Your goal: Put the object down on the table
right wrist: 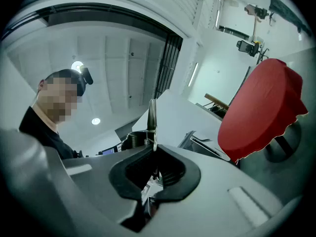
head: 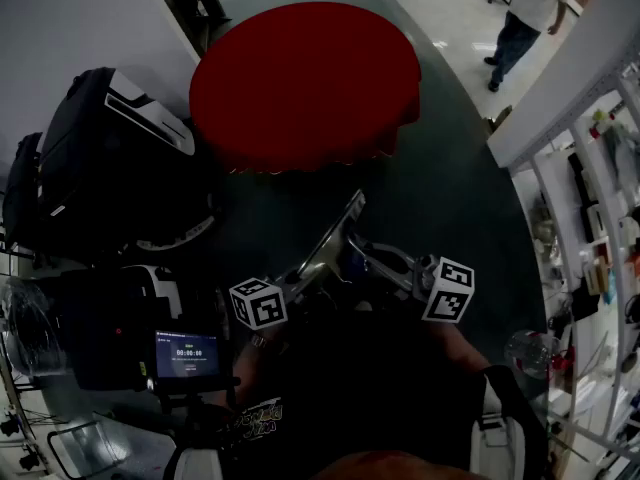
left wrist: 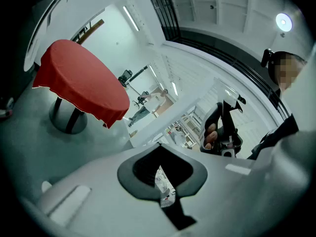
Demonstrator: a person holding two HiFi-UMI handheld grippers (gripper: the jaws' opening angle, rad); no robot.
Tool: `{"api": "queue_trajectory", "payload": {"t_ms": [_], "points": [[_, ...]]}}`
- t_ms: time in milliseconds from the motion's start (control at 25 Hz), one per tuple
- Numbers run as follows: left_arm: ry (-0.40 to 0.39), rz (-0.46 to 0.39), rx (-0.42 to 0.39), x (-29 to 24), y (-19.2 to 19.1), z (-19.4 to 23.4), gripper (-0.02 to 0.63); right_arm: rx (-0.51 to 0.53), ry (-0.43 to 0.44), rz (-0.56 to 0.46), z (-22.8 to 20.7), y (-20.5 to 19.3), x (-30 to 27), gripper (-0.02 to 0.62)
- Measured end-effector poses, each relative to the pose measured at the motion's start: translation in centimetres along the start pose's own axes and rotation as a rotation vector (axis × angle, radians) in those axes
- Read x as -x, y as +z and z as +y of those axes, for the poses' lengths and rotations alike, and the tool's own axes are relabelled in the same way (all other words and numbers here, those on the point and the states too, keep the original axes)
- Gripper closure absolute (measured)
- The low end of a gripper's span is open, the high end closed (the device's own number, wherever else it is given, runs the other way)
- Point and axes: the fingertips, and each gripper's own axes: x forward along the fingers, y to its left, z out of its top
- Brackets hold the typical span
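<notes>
The object is a long flat silvery metal piece (head: 336, 232). I hold it low in front of my body, slanting up toward the round table with the red cloth (head: 305, 78). My right gripper (head: 352, 256) is shut on it; in the right gripper view its thin edge (right wrist: 152, 117) stands up out of the jaws (right wrist: 153, 174). The left gripper (head: 300, 283) sits close beside the piece's lower end. Its jaws (left wrist: 160, 179) are closed to a sliver with nothing sticking out. The red table (left wrist: 81, 78) (right wrist: 264, 107) is a step away, its top bare.
Black bags (head: 110, 158) and a small timer screen (head: 186, 353) crowd my left side. Shelving (head: 590, 228) with small items lines the right. A person (head: 525, 13) stands far off behind the table. Grey floor lies between me and the table's pedestal (left wrist: 66, 117).
</notes>
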Motion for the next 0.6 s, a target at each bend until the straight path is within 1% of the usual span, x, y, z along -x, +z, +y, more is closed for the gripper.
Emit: {"api": "queue_trajectory", "payload": {"t_ms": [400, 600], "points": [[0.016, -0.001, 0.005, -0.25, -0.08, 0.41, 0.589, -0.014, 0.017, 0.014, -0.3, 0.01, -0.25, 0.589], [0.015, 0.007, 0.004, -0.27, -0.07, 0.28, 0.589, -0.024, 0.015, 0.004, -0.34, 0.01, -0.08, 0.589]]}}
